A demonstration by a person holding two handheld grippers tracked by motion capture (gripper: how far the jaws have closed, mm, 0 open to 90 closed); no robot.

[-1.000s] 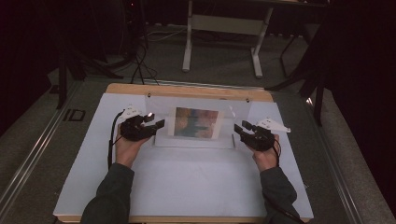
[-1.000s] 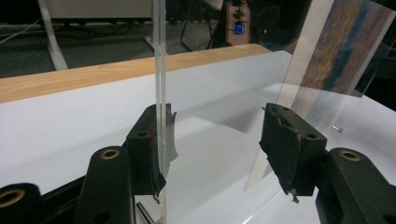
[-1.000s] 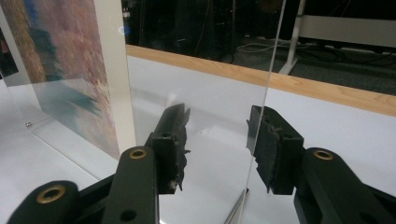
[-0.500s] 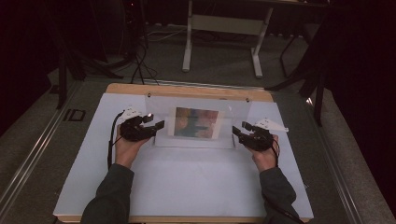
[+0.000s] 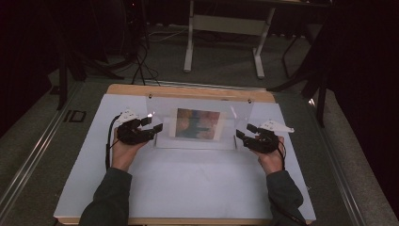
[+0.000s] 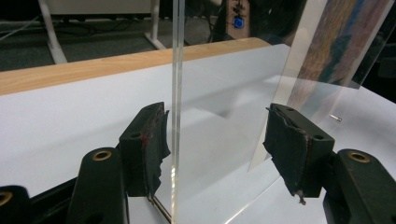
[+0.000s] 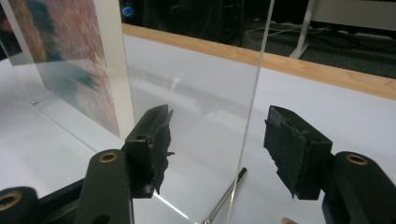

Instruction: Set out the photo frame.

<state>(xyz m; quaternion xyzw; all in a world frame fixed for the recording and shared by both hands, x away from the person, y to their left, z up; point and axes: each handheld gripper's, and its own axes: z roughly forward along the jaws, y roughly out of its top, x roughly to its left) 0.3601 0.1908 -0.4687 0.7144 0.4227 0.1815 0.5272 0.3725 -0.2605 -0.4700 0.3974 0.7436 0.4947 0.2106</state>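
White table cover (image 5: 188, 188), dim room: acrylic frame (image 5: 200, 123) now upright (lay flatter a second ago). Left gripper (image 5: 153, 128), right gripper (image 5: 244, 133) both gape, straddling edges, gripping nothing.

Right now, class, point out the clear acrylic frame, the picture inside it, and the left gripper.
clear acrylic frame (image 5: 237, 110), high view, bare upper right panel.
picture (image 5: 197, 124), high view, its middle.
left gripper (image 5: 155, 124), high view, between its jaws.

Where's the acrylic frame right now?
In the high view, the frame stands mid-table toward the far edge, between the left gripper and right gripper.
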